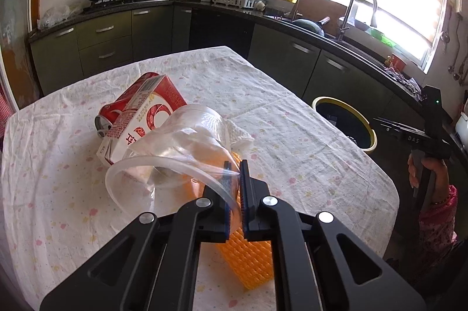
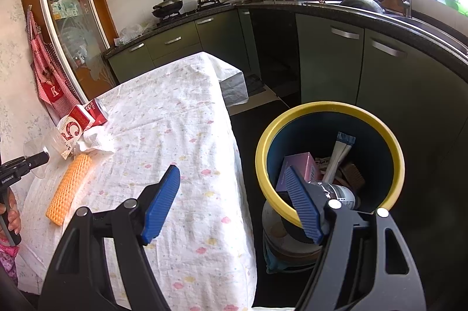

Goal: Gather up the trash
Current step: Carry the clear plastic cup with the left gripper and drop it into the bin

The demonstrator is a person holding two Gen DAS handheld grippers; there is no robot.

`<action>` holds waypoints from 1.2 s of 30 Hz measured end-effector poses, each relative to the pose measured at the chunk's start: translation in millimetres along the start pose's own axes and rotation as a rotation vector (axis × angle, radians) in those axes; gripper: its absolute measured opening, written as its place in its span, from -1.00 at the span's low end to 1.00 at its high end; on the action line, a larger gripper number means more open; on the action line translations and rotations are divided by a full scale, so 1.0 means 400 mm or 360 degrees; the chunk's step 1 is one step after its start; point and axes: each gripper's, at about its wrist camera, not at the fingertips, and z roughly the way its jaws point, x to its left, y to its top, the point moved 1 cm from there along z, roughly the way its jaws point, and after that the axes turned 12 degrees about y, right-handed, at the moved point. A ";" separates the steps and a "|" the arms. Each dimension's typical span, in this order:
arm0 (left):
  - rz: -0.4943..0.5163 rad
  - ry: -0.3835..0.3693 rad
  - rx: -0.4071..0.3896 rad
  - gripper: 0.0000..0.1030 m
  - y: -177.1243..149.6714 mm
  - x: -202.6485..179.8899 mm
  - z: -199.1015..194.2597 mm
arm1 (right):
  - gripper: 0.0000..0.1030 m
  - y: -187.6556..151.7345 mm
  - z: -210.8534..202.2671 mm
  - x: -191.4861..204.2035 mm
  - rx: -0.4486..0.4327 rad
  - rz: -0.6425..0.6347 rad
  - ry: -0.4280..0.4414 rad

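My left gripper (image 1: 237,169) is shut on the rim of a clear plastic cup (image 1: 187,132), which tilts on its side just above the table. Under it lies an orange foam net sleeve (image 1: 248,261). Behind the cup are a red-and-white carton (image 1: 137,124), a red can (image 1: 106,115) and a crumpled white tissue (image 1: 241,135). In the right wrist view my right gripper (image 2: 231,169) stands open with nothing in it, between the table edge and the yellow-rimmed bin (image 2: 330,106). The same view shows the cup (image 2: 41,144), carton (image 2: 74,127) and foam sleeve (image 2: 70,188) at the far left.
The table (image 1: 292,121) wears a white flowered cloth. The bin (image 1: 321,101) stands on the floor off the table's right side and holds boxes, sticks and a bottle. Dark green kitchen cabinets, a stove and a sink run along the back and right.
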 end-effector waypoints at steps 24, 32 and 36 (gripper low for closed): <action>0.0567 -0.0573 0.0170 -0.88 0.274 -0.637 0.243 | 0.37 -0.082 -0.246 -0.225 -0.0198 0.0224 -0.0278; 0.0686 -0.0580 0.0285 -0.79 0.342 -0.884 0.428 | 0.37 -0.131 -0.263 -0.305 -0.0202 0.0363 -0.0306; 0.0626 -0.0524 0.0260 0.19 0.369 -0.912 0.451 | 0.37 -0.135 -0.259 -0.308 -0.0204 0.0370 -0.0287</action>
